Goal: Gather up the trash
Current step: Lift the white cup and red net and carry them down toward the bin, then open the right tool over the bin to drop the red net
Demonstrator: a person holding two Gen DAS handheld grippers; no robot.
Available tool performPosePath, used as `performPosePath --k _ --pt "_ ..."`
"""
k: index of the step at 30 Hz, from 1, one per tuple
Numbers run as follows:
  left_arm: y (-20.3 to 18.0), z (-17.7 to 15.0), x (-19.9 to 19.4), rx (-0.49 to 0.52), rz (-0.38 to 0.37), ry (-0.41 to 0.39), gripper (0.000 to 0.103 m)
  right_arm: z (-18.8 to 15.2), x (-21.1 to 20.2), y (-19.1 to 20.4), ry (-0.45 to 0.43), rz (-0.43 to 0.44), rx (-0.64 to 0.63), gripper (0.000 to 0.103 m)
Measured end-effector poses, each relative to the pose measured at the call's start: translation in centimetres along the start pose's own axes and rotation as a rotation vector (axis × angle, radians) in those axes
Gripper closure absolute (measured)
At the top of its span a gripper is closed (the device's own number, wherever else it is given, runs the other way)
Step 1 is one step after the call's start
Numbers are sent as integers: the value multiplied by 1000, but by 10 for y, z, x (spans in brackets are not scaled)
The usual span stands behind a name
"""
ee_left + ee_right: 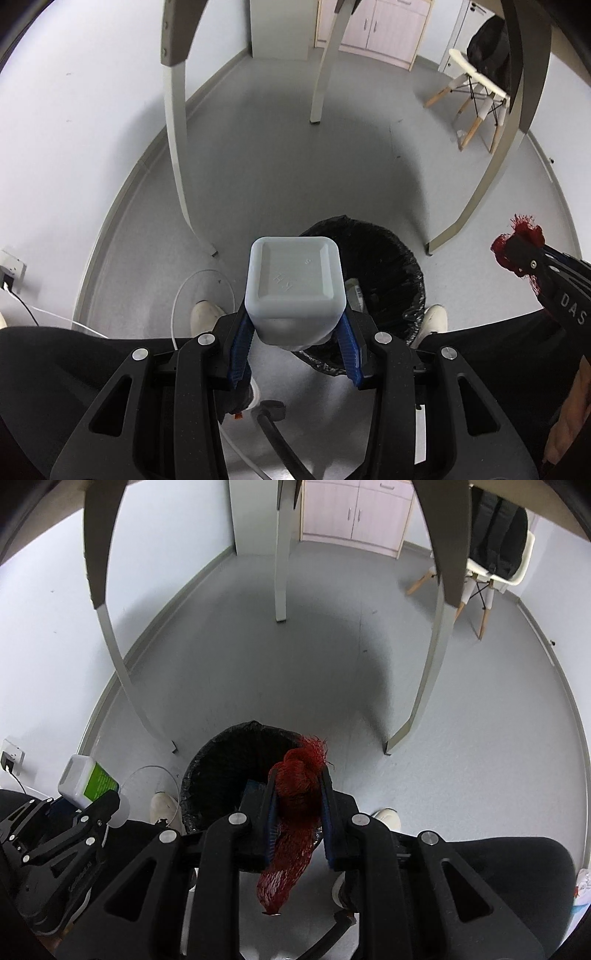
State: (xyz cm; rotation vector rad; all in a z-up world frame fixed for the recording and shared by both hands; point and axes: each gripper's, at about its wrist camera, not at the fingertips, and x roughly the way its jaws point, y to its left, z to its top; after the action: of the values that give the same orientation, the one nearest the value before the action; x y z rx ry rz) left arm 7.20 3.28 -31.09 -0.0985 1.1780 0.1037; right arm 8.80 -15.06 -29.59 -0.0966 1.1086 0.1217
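Both hands are loaded over the bin (384, 273), which sits on the floor between the person's shoes. The left hand-held gripper (295, 332) is clamped about halfway on a white plastic bottle (295, 280), and the right hand-held gripper (295, 805) is nearly closed on a wad of red mesh netting (295, 805). My worry: the bottle hangs over the near rim, so letting go here might bounce it onto the floor. The netting could also snag on the ridged pads instead of dropping.

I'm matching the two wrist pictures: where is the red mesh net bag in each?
Left wrist: red mesh net bag at right edge, in the right tool.
Right wrist: bottom centre, between the pads.
Shared landmark: black-lined trash bin.
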Motion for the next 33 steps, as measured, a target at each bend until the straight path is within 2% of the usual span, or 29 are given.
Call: performPosePath --k 14,26,33 --pt "6 5 38 -2 49 74 61 5 56 14 104 0 -30 82" --pt "23 2 47 -28 75 105 61 9 77 33 138 17 -62 80" --pt "30 0 47 -41 87 108 61 7 81 43 139 25 -78 70"
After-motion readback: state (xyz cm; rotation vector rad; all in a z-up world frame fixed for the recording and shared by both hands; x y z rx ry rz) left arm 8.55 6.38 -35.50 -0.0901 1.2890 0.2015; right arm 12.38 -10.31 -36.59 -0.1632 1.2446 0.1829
